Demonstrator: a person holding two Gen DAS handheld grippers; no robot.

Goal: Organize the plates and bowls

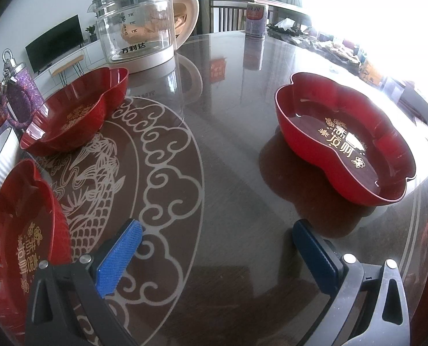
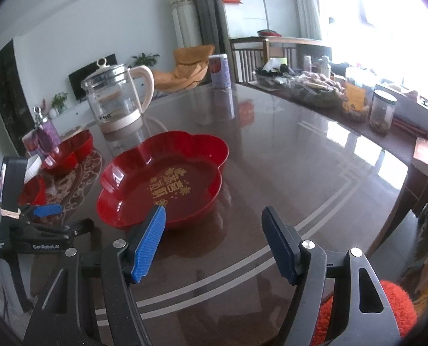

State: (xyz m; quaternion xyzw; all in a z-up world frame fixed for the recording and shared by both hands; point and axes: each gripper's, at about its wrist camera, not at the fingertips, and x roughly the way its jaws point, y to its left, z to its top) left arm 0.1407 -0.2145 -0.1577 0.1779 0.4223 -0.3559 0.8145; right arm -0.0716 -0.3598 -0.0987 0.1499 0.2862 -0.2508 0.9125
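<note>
3 red bowls out on the glass-topped table, both tongs apart and empty.

Table: far edge washed out by window glare, clutter there hard to make out. Glass kettle at the back, lid cut off in the left wrist view. Right red bowl sits alone, well apart from the other 2; in the right wrist view the right gripper's blue pad overlaps its near rim, contact unclear. Back-left bowl is whole; near-left bowl is cut off by the frame edge and partly hidden behind the left gripper. Purple bottle sits behind the back-left bowl, its base hidden. Both grippers' jaws stand wide, nothing between.
</note>
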